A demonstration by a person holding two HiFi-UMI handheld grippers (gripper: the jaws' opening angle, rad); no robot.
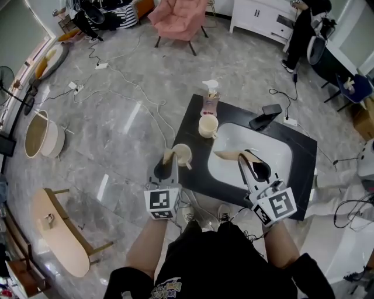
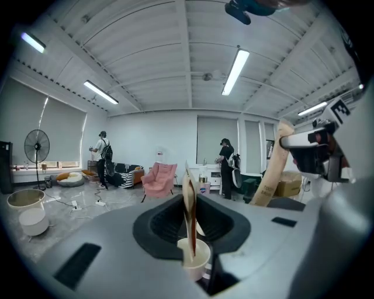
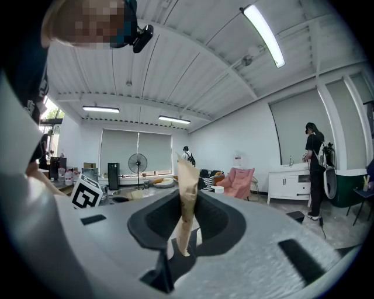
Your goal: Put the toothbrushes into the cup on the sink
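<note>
Floor: grey polished stone (image 1: 117, 117), with a standing fan (image 1: 7, 79), a round tub (image 1: 36, 134) and a pale wooden stool (image 1: 58, 233) at far left. White cables (image 1: 125, 79) trail across the floor towards a pink armchair (image 1: 176, 16) at the far side.

Tabletop (image 1: 193, 125): black, with a white sink (image 1: 274, 153) set into it. The left tongs (image 1: 169, 161) sit at its near left edge, pinching an upright tan-wrapped toothbrush (image 2: 189, 204). The cup (image 1: 183, 154) stands on the tabletop, left of the sink and just beside these tongs. In the left gripper view the brush's lower end lines up with the cup's mouth; whether it is inside cannot be determined. A second cup (image 1: 208, 126) and a pump bottle (image 1: 210, 100) stand at the far edge.

The right tongs (image 1: 248, 164) hang over the sink, pinching a second wrapped toothbrush (image 3: 186, 204). A dark phone (image 1: 266, 117) lies at the sink's far right. Beyond it are a white cabinet (image 1: 257, 17) and a person in black (image 1: 304, 29)
</note>
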